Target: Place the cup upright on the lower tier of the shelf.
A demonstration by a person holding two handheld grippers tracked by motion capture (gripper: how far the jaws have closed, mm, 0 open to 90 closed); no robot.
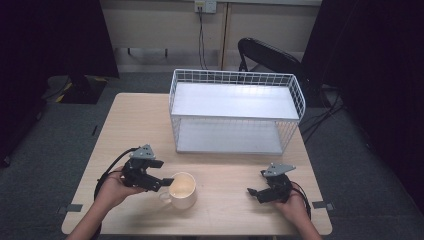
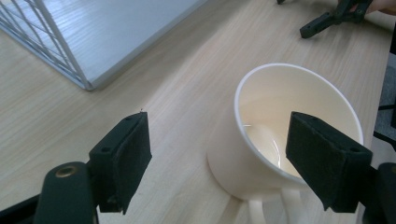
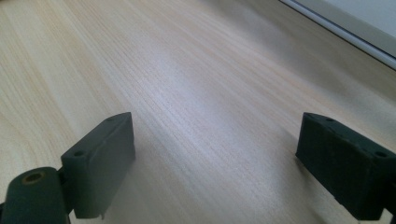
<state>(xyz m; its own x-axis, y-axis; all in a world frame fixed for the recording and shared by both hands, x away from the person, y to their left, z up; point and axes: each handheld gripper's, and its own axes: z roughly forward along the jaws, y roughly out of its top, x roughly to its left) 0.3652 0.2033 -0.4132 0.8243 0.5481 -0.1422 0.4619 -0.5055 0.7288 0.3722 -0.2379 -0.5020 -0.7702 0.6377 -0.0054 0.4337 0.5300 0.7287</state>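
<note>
A cream mug (image 1: 182, 191) stands upright and empty on the wooden table (image 1: 225, 212), near its front left. My left gripper (image 1: 162, 172) is just left of the mug, open. In the left gripper view the mug (image 2: 280, 107) sits low and to the right between the wide-spread jaws of my left gripper (image 2: 219, 135). Its handle points toward the camera. The right pad (image 2: 327, 163) overlaps the rim, and the left pad (image 2: 123, 161) stands well clear. My right gripper (image 1: 257, 182) rests at the front right, open, and in its own view the right gripper (image 3: 219, 135) has only bare table (image 3: 187, 70) between its jaws.
A white wire rack (image 1: 235, 78) with two grey shelf boards stands at the back middle of the table. Its corner (image 2: 56, 42) lies ahead and left of my left gripper. Its lower board's edge (image 3: 355, 23) is far right of my right gripper. The person's forearms come in from the bottom.
</note>
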